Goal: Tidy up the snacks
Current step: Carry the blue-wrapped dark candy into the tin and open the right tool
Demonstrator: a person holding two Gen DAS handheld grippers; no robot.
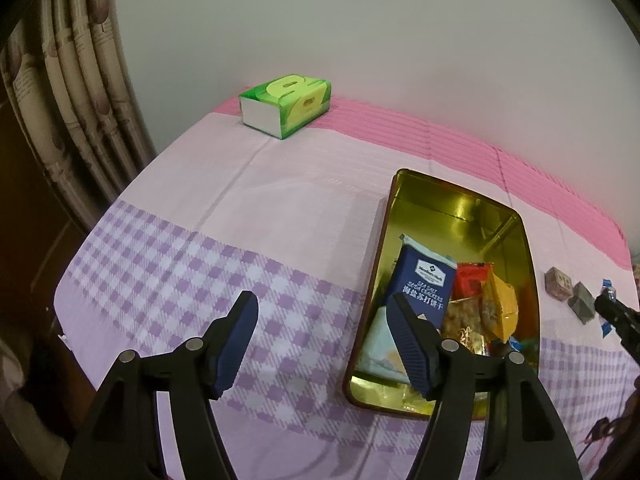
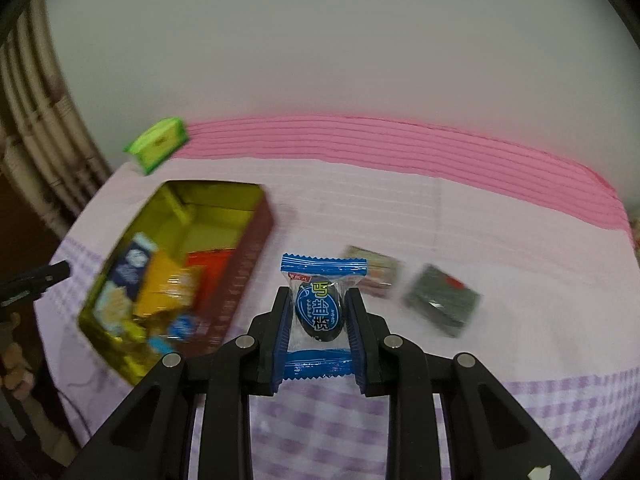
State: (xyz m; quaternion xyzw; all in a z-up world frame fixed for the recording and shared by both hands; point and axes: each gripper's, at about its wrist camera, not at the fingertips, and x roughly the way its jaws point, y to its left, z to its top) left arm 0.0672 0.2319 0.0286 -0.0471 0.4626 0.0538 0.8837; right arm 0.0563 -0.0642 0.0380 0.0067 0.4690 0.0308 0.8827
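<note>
A gold-lined tin (image 1: 390, 200) (image 2: 256, 240) sits on the checked tablecloth and holds several snacks, among them a blue soda cracker pack (image 1: 426, 280) and a yellow packet (image 1: 500, 304). My left gripper (image 1: 324, 308) is open and empty, just left of the tin's near end. My right gripper (image 2: 318, 300) is shut on a blue wrapped candy (image 2: 320, 308) and holds it above the cloth, right of the tin. Two small wrapped snacks lie on the cloth beyond it, a pale one (image 2: 380, 270) and a dark one (image 2: 442, 300); both also show in the left wrist view (image 1: 558, 282) (image 1: 582, 302).
A green tissue box (image 1: 286, 104) (image 2: 158, 144) stands at the table's far left corner by the wall. A curtain (image 1: 68, 92) hangs at the left. The cloth's pink band (image 2: 400, 140) runs along the far edge.
</note>
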